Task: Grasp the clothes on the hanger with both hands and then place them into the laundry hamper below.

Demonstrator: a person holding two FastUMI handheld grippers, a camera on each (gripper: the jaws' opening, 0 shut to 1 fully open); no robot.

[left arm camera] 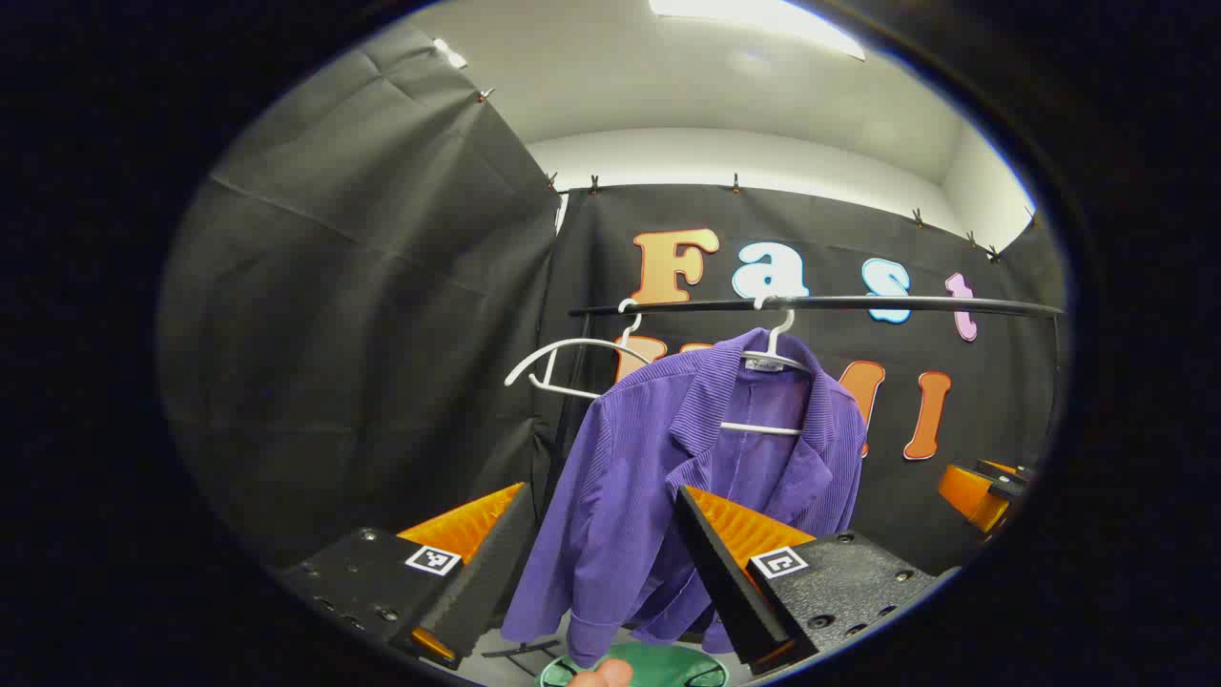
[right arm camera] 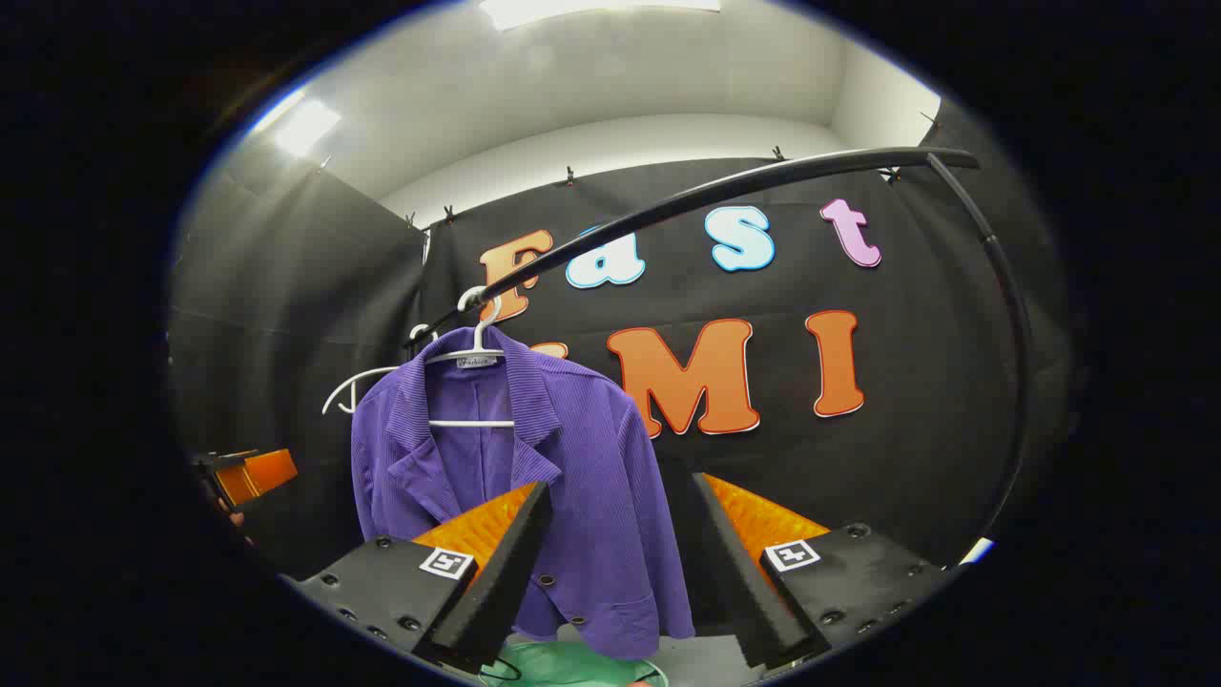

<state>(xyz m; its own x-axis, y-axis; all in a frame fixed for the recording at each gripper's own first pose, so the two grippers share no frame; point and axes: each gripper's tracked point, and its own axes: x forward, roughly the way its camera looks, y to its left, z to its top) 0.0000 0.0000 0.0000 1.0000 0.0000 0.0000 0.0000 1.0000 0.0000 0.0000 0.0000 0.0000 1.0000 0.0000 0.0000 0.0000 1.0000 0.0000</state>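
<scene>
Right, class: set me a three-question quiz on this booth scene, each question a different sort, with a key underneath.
1. True or false: the purple ribbed jacket already lies in the green laundry hamper.
2. Multiple choice: the white plastic hanger carrying the jacket hooks on A) the black metal rail, B) the hamper's rim, C) a gripper finger.
3. Fill in: beside it on the rail hangs a second white hanger that is ____.

Key: 1 false; 2 A; 3 empty. The left gripper and right gripper are both open, short of the jacket.
</scene>
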